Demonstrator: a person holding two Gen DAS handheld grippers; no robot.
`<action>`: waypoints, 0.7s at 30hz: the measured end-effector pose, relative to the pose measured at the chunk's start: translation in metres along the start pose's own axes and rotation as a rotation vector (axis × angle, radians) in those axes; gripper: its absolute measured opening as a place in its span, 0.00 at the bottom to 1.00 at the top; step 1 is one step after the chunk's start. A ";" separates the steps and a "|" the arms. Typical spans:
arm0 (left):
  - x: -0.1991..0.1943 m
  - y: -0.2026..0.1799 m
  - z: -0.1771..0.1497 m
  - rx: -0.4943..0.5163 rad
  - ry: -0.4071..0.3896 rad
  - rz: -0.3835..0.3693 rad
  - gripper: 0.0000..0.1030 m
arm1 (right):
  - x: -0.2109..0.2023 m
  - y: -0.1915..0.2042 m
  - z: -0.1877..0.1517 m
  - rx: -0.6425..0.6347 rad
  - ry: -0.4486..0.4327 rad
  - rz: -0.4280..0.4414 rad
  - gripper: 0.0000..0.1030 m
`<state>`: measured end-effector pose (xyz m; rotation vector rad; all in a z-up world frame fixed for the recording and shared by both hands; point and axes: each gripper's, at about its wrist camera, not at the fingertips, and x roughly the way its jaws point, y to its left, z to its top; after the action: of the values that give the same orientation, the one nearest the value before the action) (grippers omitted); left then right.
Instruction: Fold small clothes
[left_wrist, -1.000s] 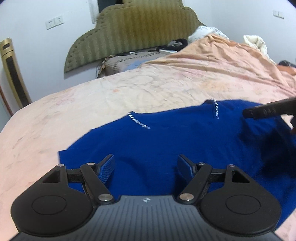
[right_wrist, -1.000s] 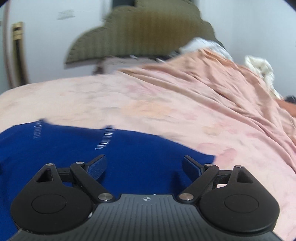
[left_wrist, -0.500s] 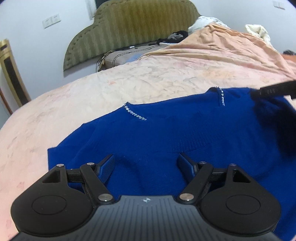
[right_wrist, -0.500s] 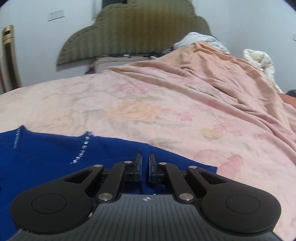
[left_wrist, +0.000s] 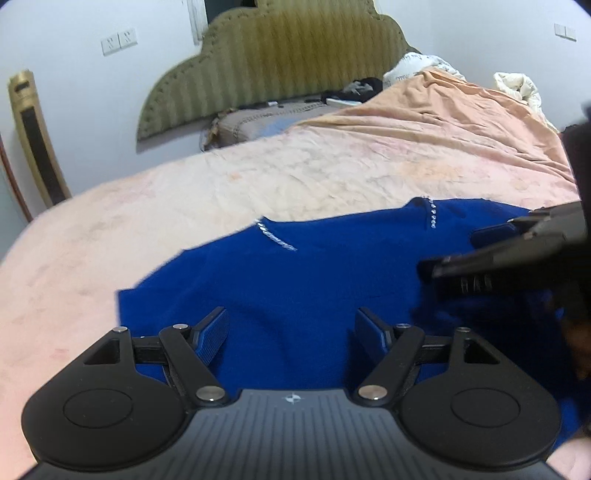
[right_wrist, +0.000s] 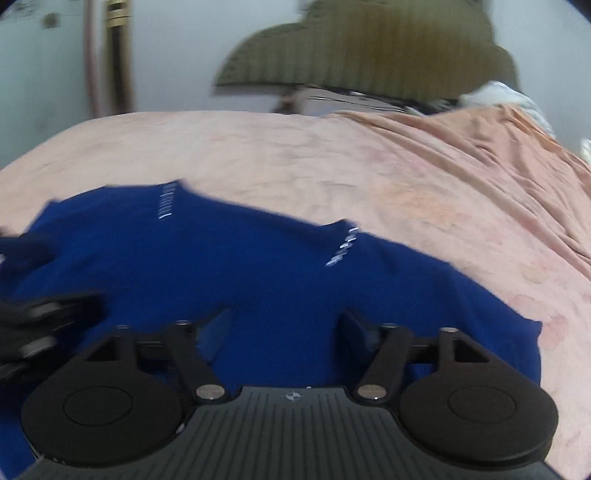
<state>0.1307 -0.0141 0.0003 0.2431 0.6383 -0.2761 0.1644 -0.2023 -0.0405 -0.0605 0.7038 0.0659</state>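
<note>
A blue knit garment (left_wrist: 314, 273) with two short rhinestone strips (left_wrist: 275, 240) lies spread flat on the bed's pink sheet (left_wrist: 258, 177). My left gripper (left_wrist: 291, 317) hovers open over its near edge, with only flat cloth under the gap. In the right wrist view the same garment (right_wrist: 258, 266) fills the foreground. My right gripper (right_wrist: 284, 319) is above it, its jaws opening, and no cloth is pinched between them. The right gripper (left_wrist: 480, 258) also reaches in from the right in the left wrist view. The left gripper (right_wrist: 37, 325) shows blurred at the left edge.
An olive padded headboard (left_wrist: 273, 55) stands against the far wall with a grey pillow (left_wrist: 258, 122) below it. An orange blanket (left_wrist: 443, 110) and white bedding (left_wrist: 517, 85) are heaped at the far right. A gold-framed panel (left_wrist: 33, 133) leans by the left wall.
The right gripper went from open to shut on a pinch of blue cloth, then let go; it now stands open and has shifted left toward the left gripper. The left gripper stayed open.
</note>
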 end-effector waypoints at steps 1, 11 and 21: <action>-0.003 0.002 -0.001 0.001 0.005 0.008 0.73 | 0.002 -0.003 0.004 0.028 0.005 -0.012 0.72; -0.006 0.022 -0.016 -0.071 0.081 0.000 0.73 | -0.057 0.018 -0.018 0.038 -0.055 -0.019 0.87; -0.013 0.026 -0.026 -0.097 0.105 -0.020 0.73 | -0.066 0.031 -0.041 0.077 -0.003 -0.085 0.92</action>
<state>0.1147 0.0204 -0.0087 0.1591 0.7564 -0.2525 0.0858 -0.1770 -0.0298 -0.0160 0.6998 -0.0426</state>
